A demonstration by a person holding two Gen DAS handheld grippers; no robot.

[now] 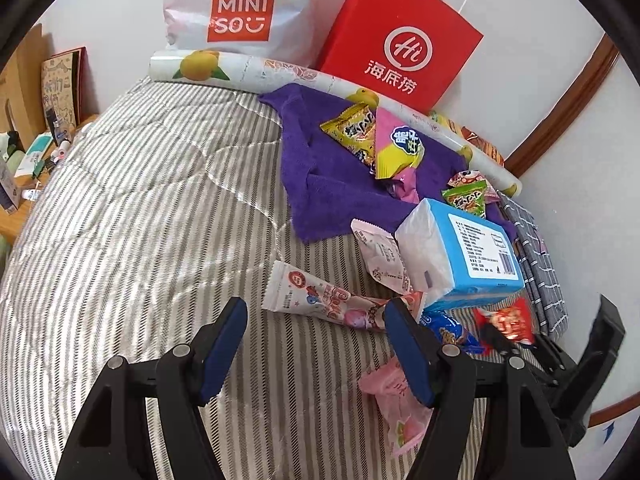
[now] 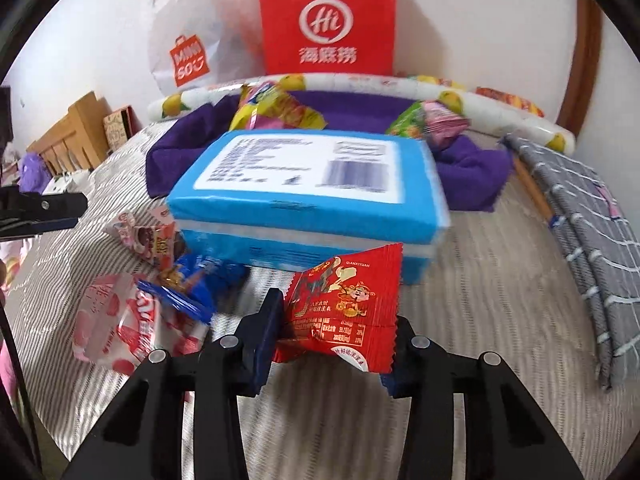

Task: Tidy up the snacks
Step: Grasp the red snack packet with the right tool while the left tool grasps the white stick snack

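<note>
Striped grey-and-white quilted bed cover (image 1: 132,208) against a white wall, strewn with snack packets. Right gripper (image 2: 334,320) closed on a small red foil snack packet (image 2: 348,304), pinched across its width, long axis roughly upright between the fingers, printed face toward the camera, just in front of a blue plastic-wrapped tissue pack (image 2: 304,184). Left gripper (image 1: 316,344) open wide, empty, hovering over the cover; long white-and-pink snack sachet (image 1: 320,300) just beyond its fingertips, long axis crosswise. Red paper carrier bag (image 2: 326,20) upright at the wall, well beyond, probably the destination.
</note>
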